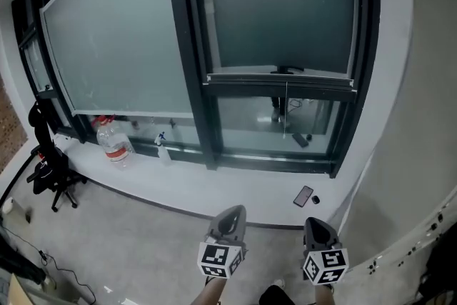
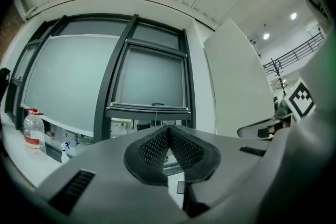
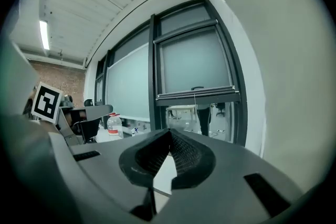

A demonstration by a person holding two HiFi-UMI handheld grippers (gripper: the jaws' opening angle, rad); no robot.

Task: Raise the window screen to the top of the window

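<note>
Grey floor (image 1: 143,232) is open between the grippers and the white sill (image 1: 235,189). A plain wall (image 1: 418,118) runs close on the right. The screen (image 1: 282,11) is in the right window: grey mesh in a dark frame, its bottom bar (image 1: 280,80) about halfway down the opening, with clear glass below. A small dark handle (image 1: 287,71) sits on the bar and a thin cord (image 1: 286,111) hangs from it. The left pane has a 2nd grey shade (image 1: 114,46) whose lower edge is just above the sill.

On the sill there is 1 clear plastic bottle (image 1: 114,144) with a red cap, contents not readable. 1 small spray bottle (image 1: 162,148) with a blue trigger stands near it, to the right. A flat dark phone (image 1: 303,196) lies toward the right end with a small dark round item (image 1: 315,200) just beside it. A black chair (image 1: 51,171) stands at far left.

The left gripper (image 1: 231,213) and right gripper (image 1: 317,222) are low in the head view, well apart from the screen. Both have jaws fully together and hold nothing. Their pads are dark and ribbed.
</note>
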